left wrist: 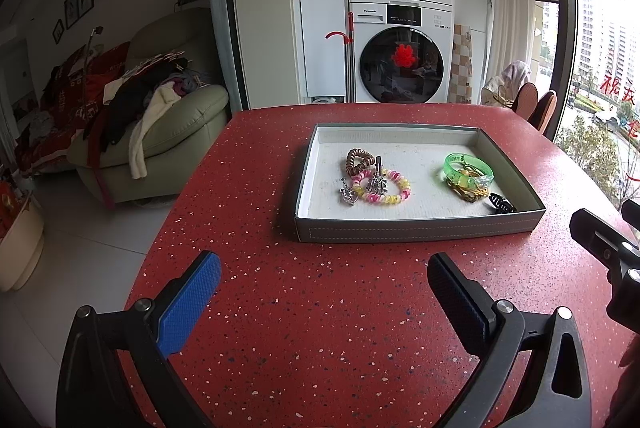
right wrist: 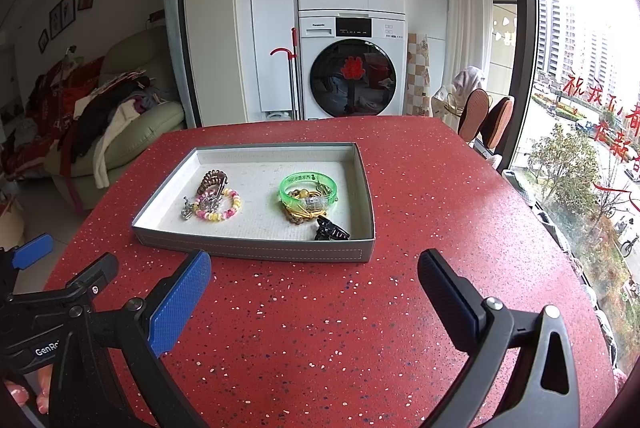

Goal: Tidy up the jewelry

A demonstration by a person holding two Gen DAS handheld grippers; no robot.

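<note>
A grey tray [left wrist: 420, 228] [right wrist: 256, 248] with a white floor sits on the red speckled table [left wrist: 320, 328] [right wrist: 320, 328]. Inside it lie a brown coil hair tie [left wrist: 357, 161] [right wrist: 212, 180], a pink-and-yellow coil band [left wrist: 394, 197] [right wrist: 232, 210], silver clips [left wrist: 348, 194] [right wrist: 186, 208], a green bangle [left wrist: 468, 166] [right wrist: 308, 186] over yellow-brown beads [left wrist: 466, 190] [right wrist: 300, 214], and a black claw clip [left wrist: 502, 204] [right wrist: 330, 230]. My left gripper [left wrist: 324, 278] is open and empty, short of the tray's near wall. My right gripper [right wrist: 314, 276] is open and empty too, just before the tray.
A green sofa [left wrist: 172, 132] piled with clothes stands to the left. Stacked washing machines [left wrist: 400, 64] are behind the table. Chair backs [right wrist: 486, 120] and a large window [right wrist: 580, 88] are on the right. The right gripper's body [left wrist: 608, 248] shows at the left view's right edge.
</note>
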